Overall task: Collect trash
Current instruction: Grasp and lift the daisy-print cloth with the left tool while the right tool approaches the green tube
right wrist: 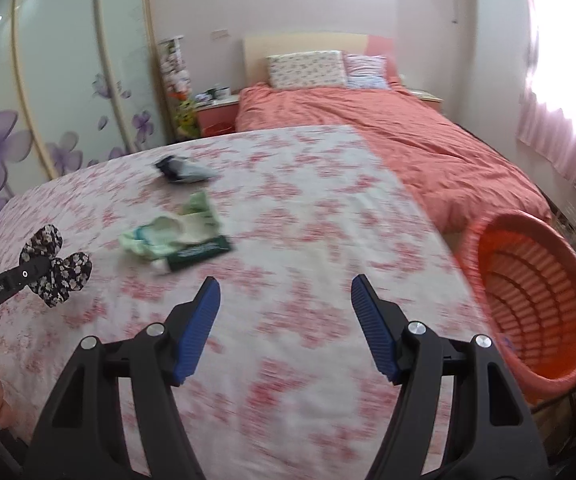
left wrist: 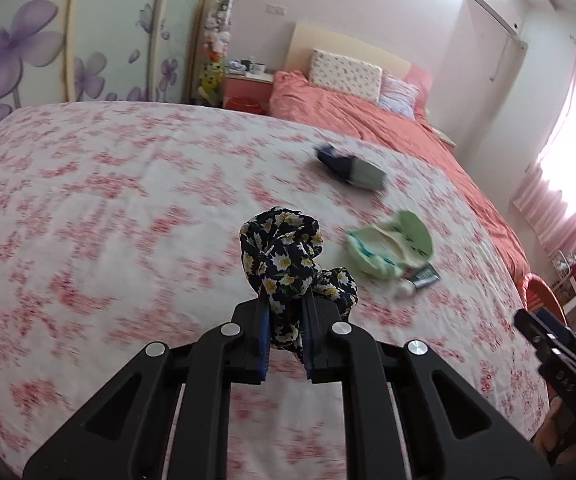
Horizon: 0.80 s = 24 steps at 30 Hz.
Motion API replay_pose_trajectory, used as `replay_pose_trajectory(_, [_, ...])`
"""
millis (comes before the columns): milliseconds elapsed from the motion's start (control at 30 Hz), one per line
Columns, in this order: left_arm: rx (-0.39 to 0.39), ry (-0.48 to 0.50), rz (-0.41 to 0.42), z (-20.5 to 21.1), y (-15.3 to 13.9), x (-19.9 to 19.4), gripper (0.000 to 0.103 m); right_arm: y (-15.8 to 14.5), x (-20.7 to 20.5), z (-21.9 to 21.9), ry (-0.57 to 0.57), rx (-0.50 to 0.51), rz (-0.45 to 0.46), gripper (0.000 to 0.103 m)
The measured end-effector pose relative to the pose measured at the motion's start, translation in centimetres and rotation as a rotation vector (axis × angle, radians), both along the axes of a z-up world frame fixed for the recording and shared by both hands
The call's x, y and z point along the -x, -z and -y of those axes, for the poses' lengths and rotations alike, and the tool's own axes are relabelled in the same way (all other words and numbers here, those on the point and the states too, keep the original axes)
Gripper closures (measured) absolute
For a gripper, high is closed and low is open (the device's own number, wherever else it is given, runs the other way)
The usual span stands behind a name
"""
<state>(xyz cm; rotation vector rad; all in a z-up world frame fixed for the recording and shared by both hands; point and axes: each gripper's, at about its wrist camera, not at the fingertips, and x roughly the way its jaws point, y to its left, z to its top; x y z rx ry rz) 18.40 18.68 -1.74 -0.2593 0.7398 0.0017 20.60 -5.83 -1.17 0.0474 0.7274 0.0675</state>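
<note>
The left gripper (left wrist: 286,312) pinches the floral scrunchie (left wrist: 288,256) above the bedspread (left wrist: 108,200); the orange basket (right wrist: 535,300) lies at three o'clock off the bed edge, nearer the right gripper (right wrist: 286,292), whose jaws are spread and empty

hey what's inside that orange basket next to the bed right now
The orange basket looks empty: only its slatted wall and bare bottom show. Its near rim hides a strip of the inside, and the view is blurred.
</note>
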Motion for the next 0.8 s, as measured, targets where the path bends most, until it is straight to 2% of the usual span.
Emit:
replay_pose_trajectory(167, [0.015, -0.029, 0.007, -2.2, -0.3, -0.1, 0.091, 0.7, -2.2, -4.6, -0.048, 0.02, -0.028, 0.036])
replay_pose_trajectory(367, [0.032, -0.049, 0.009, -4.1, -0.2, -0.3, 0.091, 1.7, -4.8, -7.5, -0.058, 0.046, -0.076, 0.036])
replay_pose_trajectory(600, [0.043, -0.051, -0.001, -4.6, 0.1, -0.6, 0.091, 3.3, -7.0, -8.3, -0.022, 0.087, -0.144, 0.036])
replay_pose_trajectory(800, [0.043, -0.042, -0.007, -4.3, 0.3, -0.7, 0.091, 3.7, -6.7, -6.6, 0.032, 0.136, -0.145, 0.037])
